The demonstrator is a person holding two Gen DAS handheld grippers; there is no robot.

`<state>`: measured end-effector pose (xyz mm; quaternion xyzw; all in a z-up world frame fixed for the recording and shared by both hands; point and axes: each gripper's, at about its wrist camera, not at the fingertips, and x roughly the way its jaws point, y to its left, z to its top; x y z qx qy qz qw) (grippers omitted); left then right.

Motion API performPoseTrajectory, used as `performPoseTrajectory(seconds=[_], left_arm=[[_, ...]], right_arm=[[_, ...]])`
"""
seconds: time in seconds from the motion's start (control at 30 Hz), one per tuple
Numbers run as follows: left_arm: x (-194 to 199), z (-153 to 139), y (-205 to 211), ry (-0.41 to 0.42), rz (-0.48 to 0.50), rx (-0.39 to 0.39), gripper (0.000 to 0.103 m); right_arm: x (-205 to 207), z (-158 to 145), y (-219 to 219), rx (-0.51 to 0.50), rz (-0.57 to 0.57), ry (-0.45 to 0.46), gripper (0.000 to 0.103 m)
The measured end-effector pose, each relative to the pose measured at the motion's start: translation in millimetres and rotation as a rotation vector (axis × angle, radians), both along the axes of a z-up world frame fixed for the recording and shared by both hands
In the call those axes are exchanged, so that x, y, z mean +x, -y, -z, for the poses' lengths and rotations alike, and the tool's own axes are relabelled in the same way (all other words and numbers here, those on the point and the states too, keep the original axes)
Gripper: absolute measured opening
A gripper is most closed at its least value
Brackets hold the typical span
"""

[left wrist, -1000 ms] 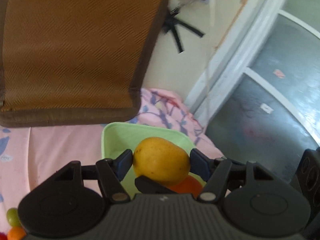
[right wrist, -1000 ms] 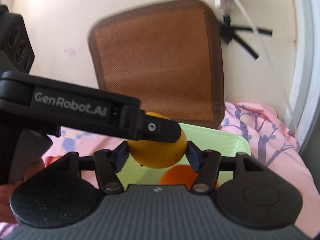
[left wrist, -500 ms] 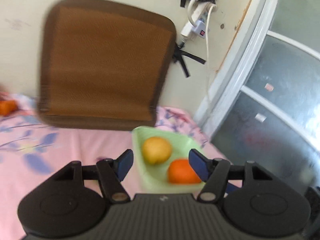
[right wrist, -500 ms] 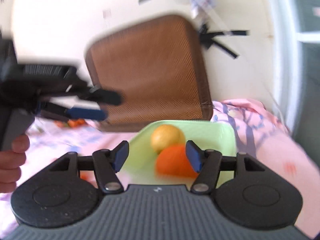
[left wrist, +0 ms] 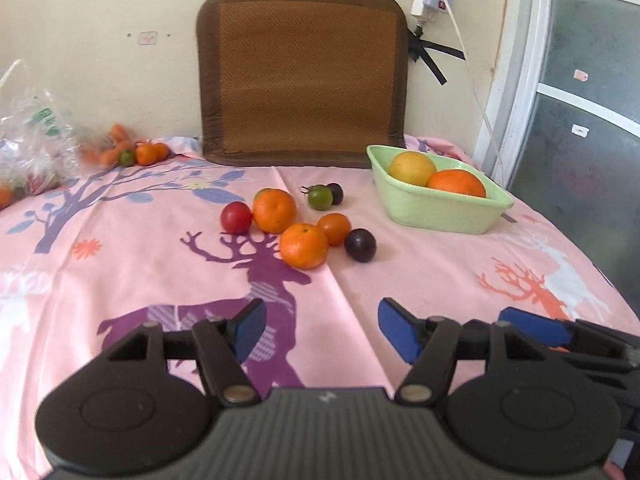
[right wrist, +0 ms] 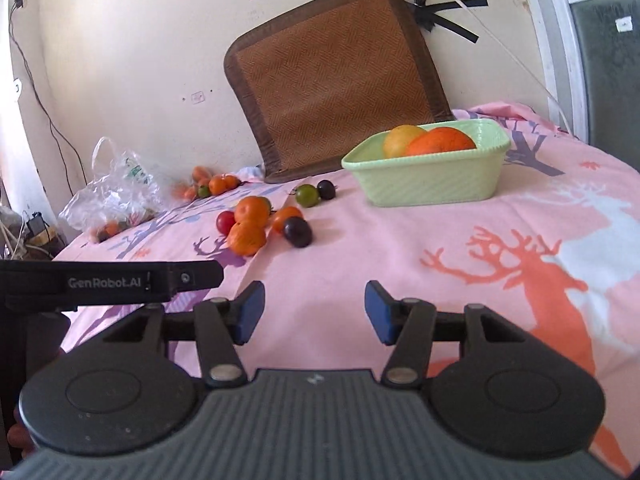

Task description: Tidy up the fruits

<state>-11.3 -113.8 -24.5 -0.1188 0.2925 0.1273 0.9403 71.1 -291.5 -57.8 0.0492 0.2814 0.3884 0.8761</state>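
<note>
A green basket (left wrist: 436,212) (right wrist: 432,178) at the right holds a yellow fruit (left wrist: 412,168) and an orange (left wrist: 457,183). Loose fruit lies mid-table: several oranges (left wrist: 304,245), a red tomato (left wrist: 236,217), a green tomato (left wrist: 320,197) and dark plums (left wrist: 360,245). They also show in the right wrist view (right wrist: 248,236). My left gripper (left wrist: 322,330) is open and empty, near the table's front, well short of the fruit. My right gripper (right wrist: 314,312) is open and empty, beside the left one.
A brown woven mat (left wrist: 302,76) leans on the wall behind the table. A plastic bag (right wrist: 116,192) with more small fruit (left wrist: 136,152) lies at the back left. A glass door (left wrist: 592,100) stands at the right past the table edge.
The left gripper let go of the yellow fruit into the basket. Both grippers pulled back from the basket toward the table's front, so the whole table shows now.
</note>
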Motion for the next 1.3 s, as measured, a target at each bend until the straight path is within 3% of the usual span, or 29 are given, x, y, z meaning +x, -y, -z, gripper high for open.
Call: performPoseTrajectory(seconds=[0.47, 1.0, 1.3], left_arm=[[-9.6, -0.5, 11.5, 0.008, -0.04, 0.059, 0.065], [-19.7, 14.7, -14.6, 0.028, -0.099, 0.089, 0.066], [-20.3, 18.6, -12.9, 0.062, -0.061, 0.115, 0.07]], right_arm=[[-5.3, -11.1, 7.3, 0.006, 0.07, 0.028, 0.059], [1.2, -3.5, -2.5, -0.022, 0.072, 0.011, 0.059], [7.2, -0.3, -10.4, -0.039, 0.105, 0.005, 0.059]])
